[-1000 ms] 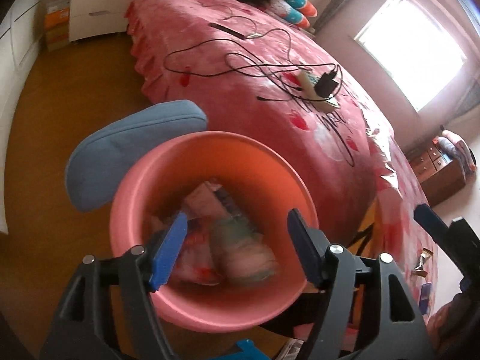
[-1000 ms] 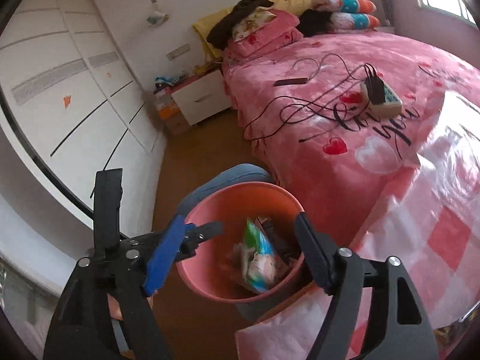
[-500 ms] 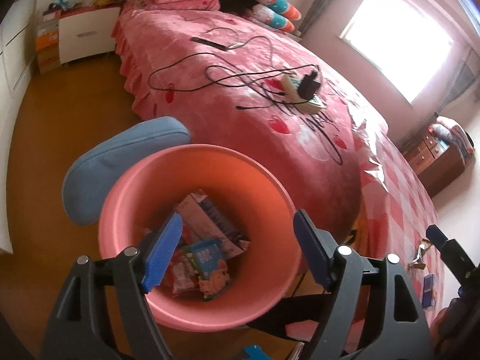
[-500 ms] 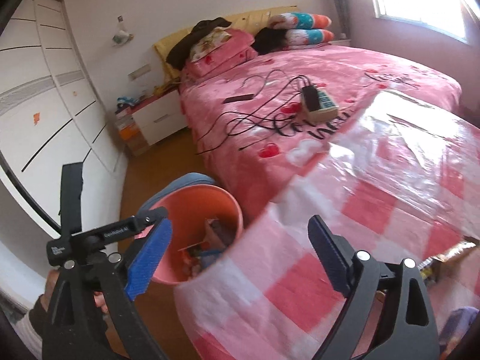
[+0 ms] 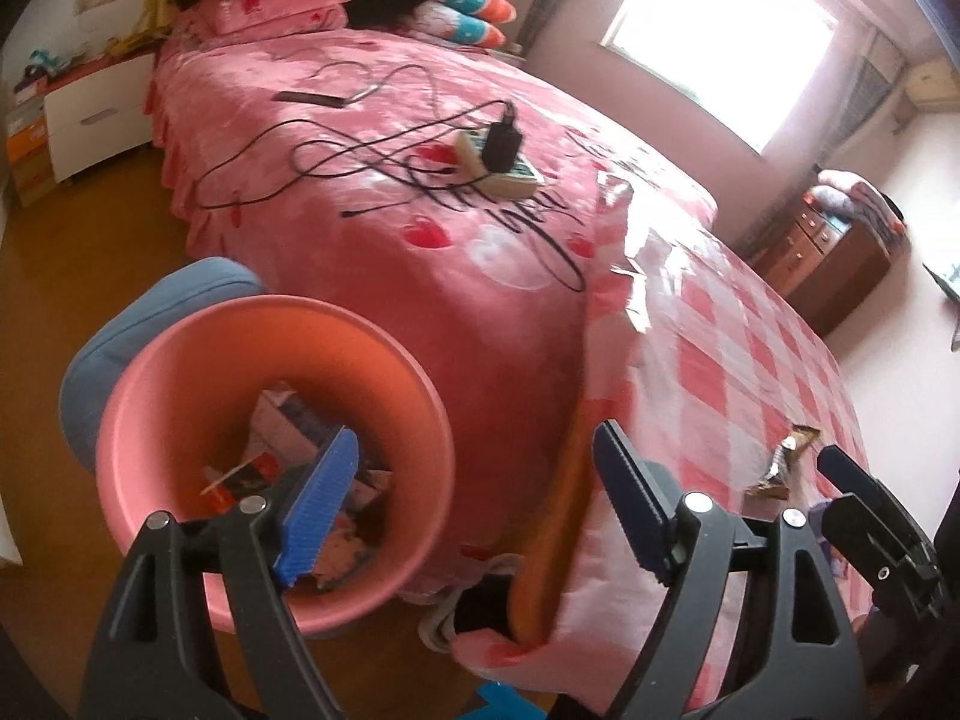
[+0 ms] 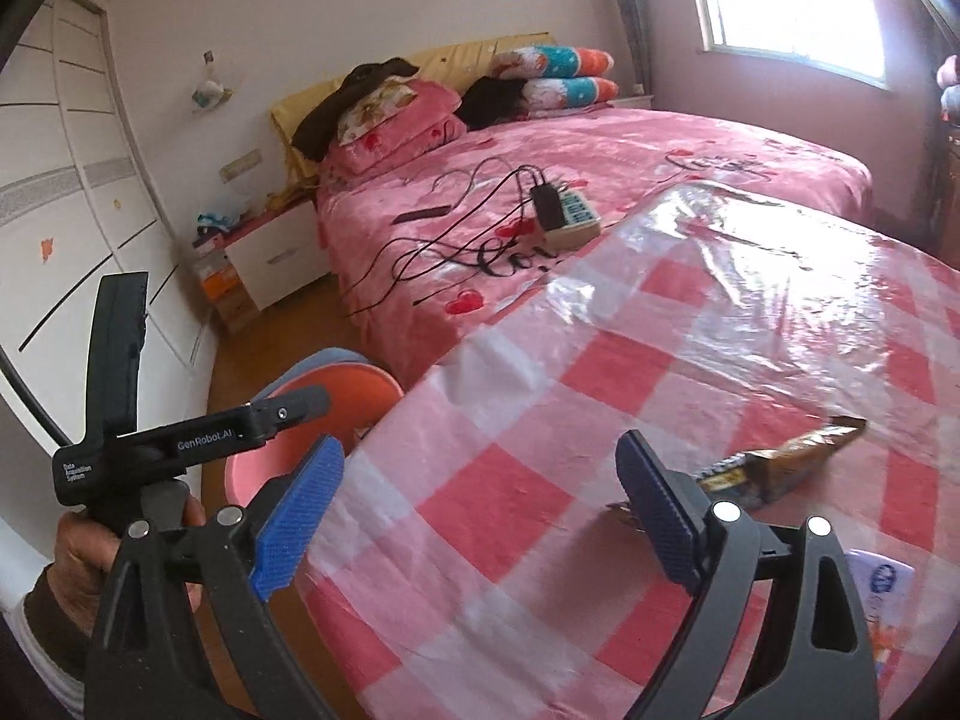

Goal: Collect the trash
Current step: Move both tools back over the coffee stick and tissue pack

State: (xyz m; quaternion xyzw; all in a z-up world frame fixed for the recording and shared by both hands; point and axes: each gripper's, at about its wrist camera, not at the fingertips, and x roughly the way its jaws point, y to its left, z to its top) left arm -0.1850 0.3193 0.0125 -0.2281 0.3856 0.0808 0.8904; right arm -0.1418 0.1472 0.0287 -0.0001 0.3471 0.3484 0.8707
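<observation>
A pink bin (image 5: pixel 336 360) stands on the floor by the table, with several wrappers and papers (image 5: pixel 282 414) inside; its rim (image 6: pixel 360 378) also shows in the right wrist view. My left gripper (image 5: pixel 474 432) hangs over the bin's right side and the table edge, its jaws opening with nothing between them. My right gripper (image 6: pixel 480 441) is open and empty above the pink checked tablecloth (image 6: pixel 600 372). A torn brown wrapper (image 6: pixel 792 456) lies on the cloth just beyond its right finger, also visible as a wrapper (image 5: pixel 786 462) in the left wrist view.
A white printed packet (image 6: pixel 882 582) lies at the table's near right. A blue cushion (image 5: pixel 180 294) sits behind the bin. The pink bed (image 5: pixel 390 228) carries cables and a power strip (image 6: pixel 570 219). A nightstand (image 5: pixel 96 114) and a wooden chest (image 5: pixel 840 252) stand farther off.
Both grippers have swung right, away from the bin and toward the table. The right jaws have spread wider and the left a little. The brown wrapper has come into the right wrist view.
</observation>
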